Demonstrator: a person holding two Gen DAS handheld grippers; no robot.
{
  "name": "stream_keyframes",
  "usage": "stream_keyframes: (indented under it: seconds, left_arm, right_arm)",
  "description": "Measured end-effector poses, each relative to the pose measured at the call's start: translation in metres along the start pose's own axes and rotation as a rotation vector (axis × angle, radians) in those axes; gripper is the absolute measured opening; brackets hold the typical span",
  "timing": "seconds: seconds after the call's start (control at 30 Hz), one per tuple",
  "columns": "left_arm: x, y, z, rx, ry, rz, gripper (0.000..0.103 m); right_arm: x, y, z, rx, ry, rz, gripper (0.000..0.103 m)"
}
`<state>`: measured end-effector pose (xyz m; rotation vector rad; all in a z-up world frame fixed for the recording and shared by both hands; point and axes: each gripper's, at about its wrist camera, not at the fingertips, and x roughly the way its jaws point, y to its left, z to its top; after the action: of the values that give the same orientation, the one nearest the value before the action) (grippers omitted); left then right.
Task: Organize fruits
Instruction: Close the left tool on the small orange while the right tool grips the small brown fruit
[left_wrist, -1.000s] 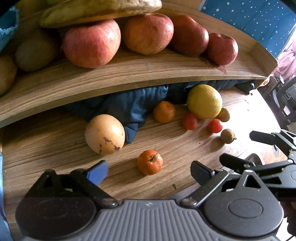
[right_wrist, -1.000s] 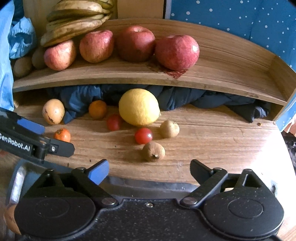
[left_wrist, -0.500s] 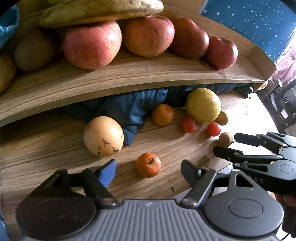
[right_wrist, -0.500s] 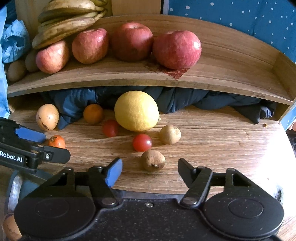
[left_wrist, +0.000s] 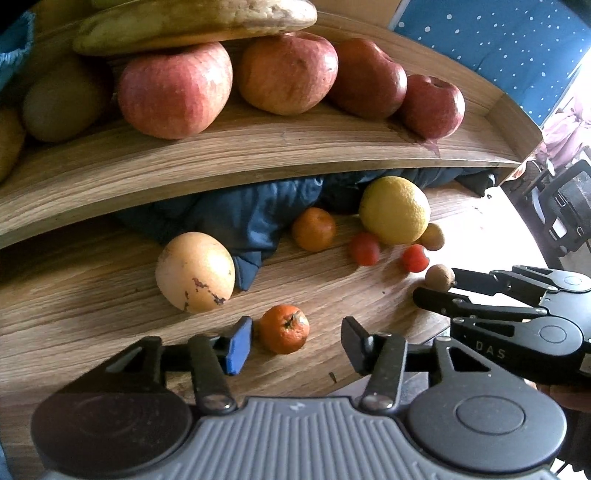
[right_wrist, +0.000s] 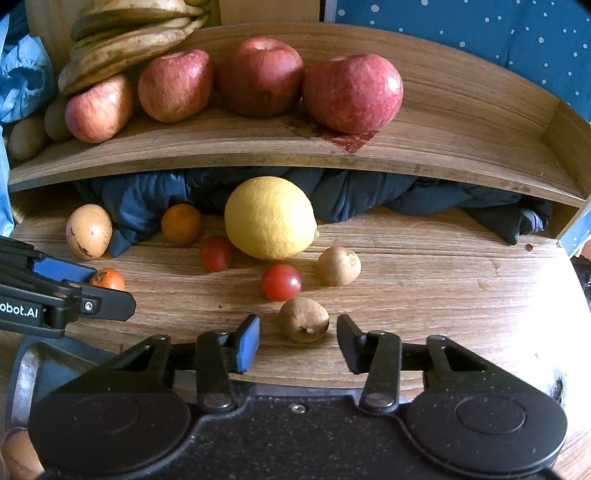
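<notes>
Narrower gripper (right_wrist: 297, 341); apples (right_wrist: 352, 92) on shelf (right_wrist: 461, 133)

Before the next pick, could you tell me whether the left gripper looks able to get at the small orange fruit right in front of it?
Probably yes: the small orange fruit lies between the closing jaws of the left gripper, nothing blocking.

low shelf (right_wrist: 295, 158), cloth (right_wrist: 369, 199) blocking underneath

dark blue cloth (right_wrist: 147, 199) under wooden shelf (right_wrist: 461, 122), blue dotted fabric (right_wrist: 480, 33) behind
</notes>
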<state>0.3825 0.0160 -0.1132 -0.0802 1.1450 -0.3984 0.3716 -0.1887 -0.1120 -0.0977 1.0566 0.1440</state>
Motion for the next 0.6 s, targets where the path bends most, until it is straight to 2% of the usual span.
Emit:
stream_keyframes:
  seconds: [0.3, 0.47, 0.6]
  left_arm:
    - [0.0002, 0.0016, 0.0004, -0.004, -0.004, -0.001, 0.041]
    - [-0.0004, 0.0019, -0.0002, -0.004, -0.002, -0.005, 0.033]
    - [-0.0001, -0.0001, -0.0008, -0.001, 0.0, -0.006, 0.032]
  right_arm:
    - [0.0007, 0.0002, 0.0005, -0.001, -0.003, 0.003, 0.032]
    - [-0.0002, 0.0006, 0.0, -0.006, -0.003, 0.015, 0.032]
    - [-0.0021, 0.0041, -0.0017, -0.013, -0.003, 0.035, 0.032]
